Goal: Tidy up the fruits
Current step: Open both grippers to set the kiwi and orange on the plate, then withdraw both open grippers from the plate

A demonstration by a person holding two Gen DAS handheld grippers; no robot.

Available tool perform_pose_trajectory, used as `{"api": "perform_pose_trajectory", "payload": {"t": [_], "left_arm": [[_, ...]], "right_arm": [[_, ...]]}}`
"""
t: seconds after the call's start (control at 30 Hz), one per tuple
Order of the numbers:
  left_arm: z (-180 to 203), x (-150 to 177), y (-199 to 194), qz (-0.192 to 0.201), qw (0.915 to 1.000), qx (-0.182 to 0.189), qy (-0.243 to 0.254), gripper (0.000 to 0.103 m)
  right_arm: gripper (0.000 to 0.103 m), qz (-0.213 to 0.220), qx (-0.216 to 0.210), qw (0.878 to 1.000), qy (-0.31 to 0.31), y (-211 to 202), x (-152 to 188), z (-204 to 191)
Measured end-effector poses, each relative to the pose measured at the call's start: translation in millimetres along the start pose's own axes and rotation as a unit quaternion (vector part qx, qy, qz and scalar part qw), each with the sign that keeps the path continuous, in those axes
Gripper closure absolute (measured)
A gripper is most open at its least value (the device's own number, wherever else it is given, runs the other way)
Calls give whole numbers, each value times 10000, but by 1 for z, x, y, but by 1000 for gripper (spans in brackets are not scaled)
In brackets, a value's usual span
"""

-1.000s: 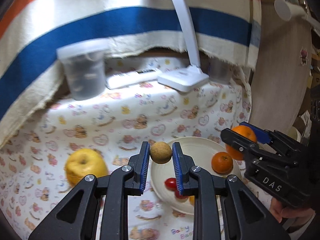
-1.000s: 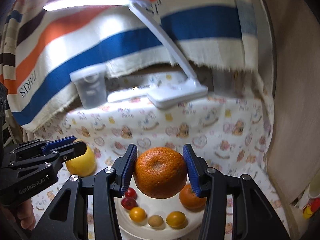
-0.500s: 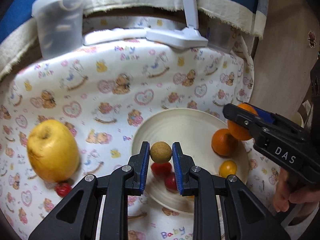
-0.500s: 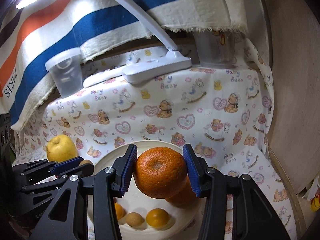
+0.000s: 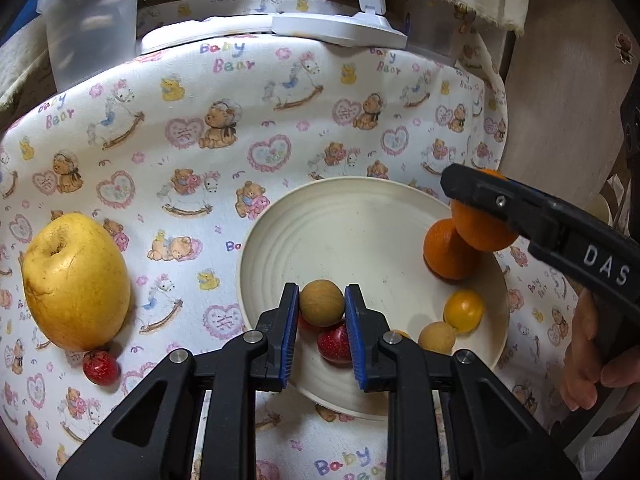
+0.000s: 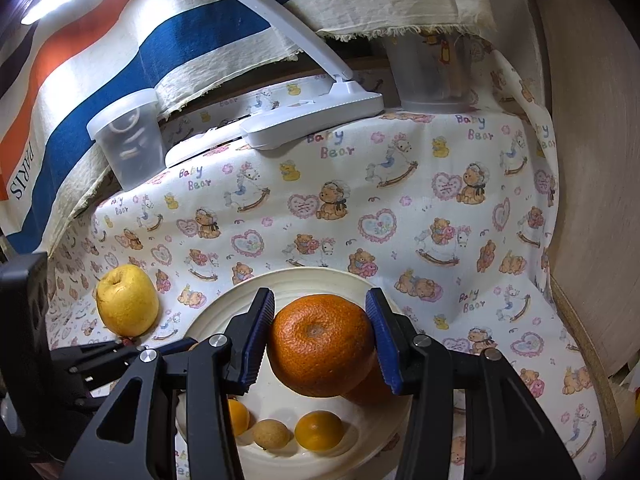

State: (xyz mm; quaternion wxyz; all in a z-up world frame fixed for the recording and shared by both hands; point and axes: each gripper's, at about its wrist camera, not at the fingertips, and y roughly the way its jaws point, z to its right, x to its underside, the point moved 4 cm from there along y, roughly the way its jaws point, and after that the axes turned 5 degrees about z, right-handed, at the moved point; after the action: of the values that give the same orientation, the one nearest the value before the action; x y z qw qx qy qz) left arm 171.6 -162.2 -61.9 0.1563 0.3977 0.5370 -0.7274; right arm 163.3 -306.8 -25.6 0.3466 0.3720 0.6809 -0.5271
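My left gripper (image 5: 322, 308) is shut on a small tan round fruit (image 5: 321, 303), held low over the near part of the cream plate (image 5: 360, 224). My right gripper (image 6: 320, 340) is shut on a big orange (image 6: 320, 350), held just above the plate (image 6: 296, 280) and above another orange (image 5: 448, 254). In the plate lie red cherry tomatoes (image 5: 334, 344), a tan fruit (image 5: 437, 337) and small yellow-orange fruits (image 5: 464, 311). A yellow pear (image 5: 76, 282) and a red cherry tomato (image 5: 100, 367) lie on the cloth left of the plate.
A white desk lamp base (image 5: 340, 30) and a clear lidded tub (image 5: 90, 28) stand at the back. A second clear cup (image 6: 432, 68) stands at the back right. A wooden wall (image 6: 592, 160) closes the right side. A striped cloth hangs behind.
Both grippers have come down and forward toward the plate with their fruit. The big orange now hangs just over the orange in the plate; the tan fruit is low over the tomatoes.
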Motion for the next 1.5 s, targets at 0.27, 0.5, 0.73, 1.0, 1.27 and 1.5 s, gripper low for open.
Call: {"api": "perform_pose_trajectory", "payload": {"t": [0.27, 0.5, 0.73, 1.0, 1.27, 1.5], "left_arm": [[-1, 1, 1, -86, 9999, 6, -92, 79], [-5, 1, 0, -141, 9998, -9, -156, 58], [-10, -3, -6, -12, 9997, 0, -263, 50], [-10, -5, -6, 40, 9997, -109, -237, 49], [-19, -12, -13, 205, 9989, -111, -395, 49], [-22, -29, -54, 847, 9954, -282, -356, 49]], "right_arm": [[54, -209, -140, 9996, 114, 6, 5, 0], [54, -526, -329, 9978, 240, 12, 12, -6], [54, -634, -257, 9972, 286, 17, 16, -3], [53, -630, -252, 9973, 285, 16, 16, -5], [53, -586, -237, 9975, 308, 12, 14, -5], [20, 43, -152, 9992, 365, -12, 0, -9]]}}
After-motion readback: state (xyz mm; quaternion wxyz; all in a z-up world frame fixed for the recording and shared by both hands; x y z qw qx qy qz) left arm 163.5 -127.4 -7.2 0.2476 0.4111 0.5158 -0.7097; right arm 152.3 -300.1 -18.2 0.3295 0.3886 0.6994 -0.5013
